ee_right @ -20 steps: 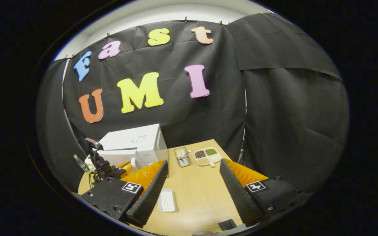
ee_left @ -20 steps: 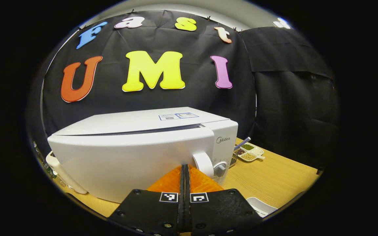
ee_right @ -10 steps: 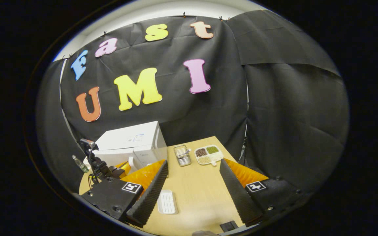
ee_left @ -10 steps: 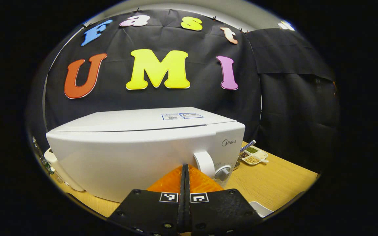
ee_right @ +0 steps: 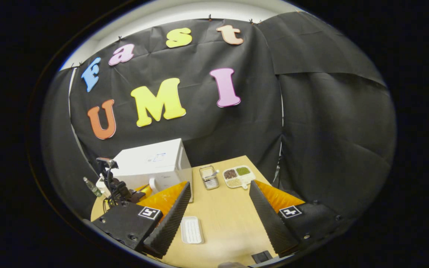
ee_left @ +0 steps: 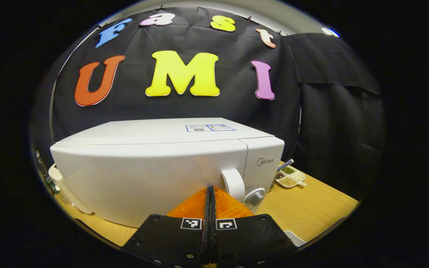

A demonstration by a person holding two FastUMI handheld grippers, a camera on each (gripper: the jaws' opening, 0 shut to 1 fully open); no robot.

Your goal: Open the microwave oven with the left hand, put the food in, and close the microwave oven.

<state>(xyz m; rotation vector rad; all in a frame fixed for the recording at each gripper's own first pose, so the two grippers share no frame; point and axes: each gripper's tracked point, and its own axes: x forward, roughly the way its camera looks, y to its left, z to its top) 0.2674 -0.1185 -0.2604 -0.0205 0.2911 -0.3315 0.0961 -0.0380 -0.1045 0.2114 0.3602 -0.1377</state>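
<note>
Directly ahead of your left gripper, whose fingers are pressed together on nothing, stands the microwave, white and boxy with its door shut, at the bench's back left. Its handle lies just right of the fingertips, upright. Your right gripper is spread wide, well apart from it; the left is nearer.

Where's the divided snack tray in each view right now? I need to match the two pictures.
Left gripper view: the divided snack tray sits at right on the table, just past the microwave's right corner.
Right gripper view: it lies mid-frame at the table's far edge, beside a metal basket.
Shared landmark: the white microwave.
</note>
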